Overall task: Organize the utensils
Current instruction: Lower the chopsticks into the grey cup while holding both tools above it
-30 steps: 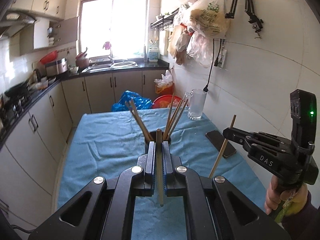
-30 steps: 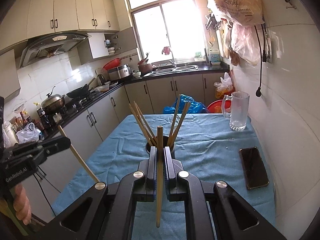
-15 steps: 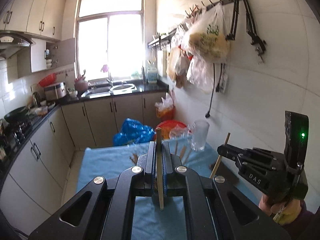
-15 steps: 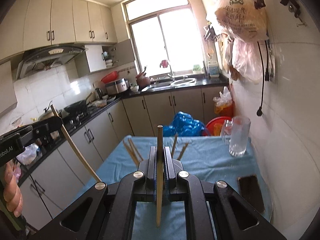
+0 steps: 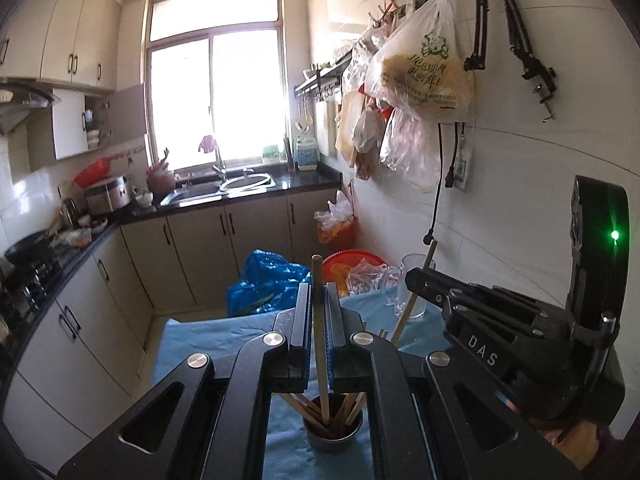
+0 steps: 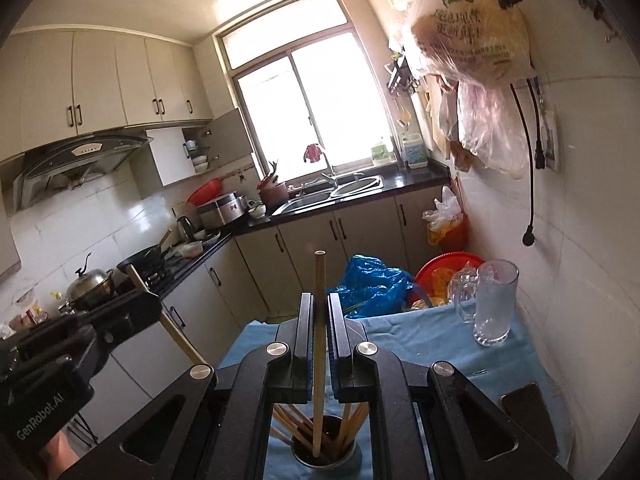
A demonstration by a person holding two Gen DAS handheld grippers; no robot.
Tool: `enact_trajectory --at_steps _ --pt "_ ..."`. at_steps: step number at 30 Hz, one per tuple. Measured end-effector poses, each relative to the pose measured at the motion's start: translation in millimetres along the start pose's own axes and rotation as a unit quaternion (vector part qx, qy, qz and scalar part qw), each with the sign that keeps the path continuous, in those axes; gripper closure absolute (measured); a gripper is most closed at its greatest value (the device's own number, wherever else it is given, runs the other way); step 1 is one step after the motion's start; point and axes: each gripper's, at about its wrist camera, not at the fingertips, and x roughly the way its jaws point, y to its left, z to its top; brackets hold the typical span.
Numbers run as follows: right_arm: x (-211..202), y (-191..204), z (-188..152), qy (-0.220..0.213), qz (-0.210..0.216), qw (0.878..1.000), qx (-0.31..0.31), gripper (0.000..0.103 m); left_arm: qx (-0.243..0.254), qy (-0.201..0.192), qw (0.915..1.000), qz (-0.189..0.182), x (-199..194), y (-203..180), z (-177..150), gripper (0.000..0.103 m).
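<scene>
Left wrist view: left gripper (image 5: 319,322) clamped on one chopstick (image 5: 320,340), held upright, lower tip inside rim of metal cup (image 5: 332,438) on blue cloth (image 5: 200,340). Several chopsticks already standing in cup. Right wrist view: right gripper (image 6: 319,326) likewise pinching second chopstick (image 6: 318,356), tip just over cup mouth (image 6: 324,458). Judgement: task well along; these two sticks left to drop in. No loose chopsticks visible on cloth, though much hidden by grippers. Glass mug (image 6: 494,304) stands apart.
</scene>
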Motion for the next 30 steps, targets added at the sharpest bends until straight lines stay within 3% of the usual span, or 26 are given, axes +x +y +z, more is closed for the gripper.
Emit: enact_trajectory --at_steps 11,30 --pt "42 -26 -29 0.041 0.005 0.999 0.023 0.096 -0.03 0.027 0.9992 0.0 35 14 -25 0.098" --pt "55 -44 -63 0.072 -0.005 0.997 0.027 0.096 -0.024 0.053 0.9983 0.007 56 10 -56 0.098"
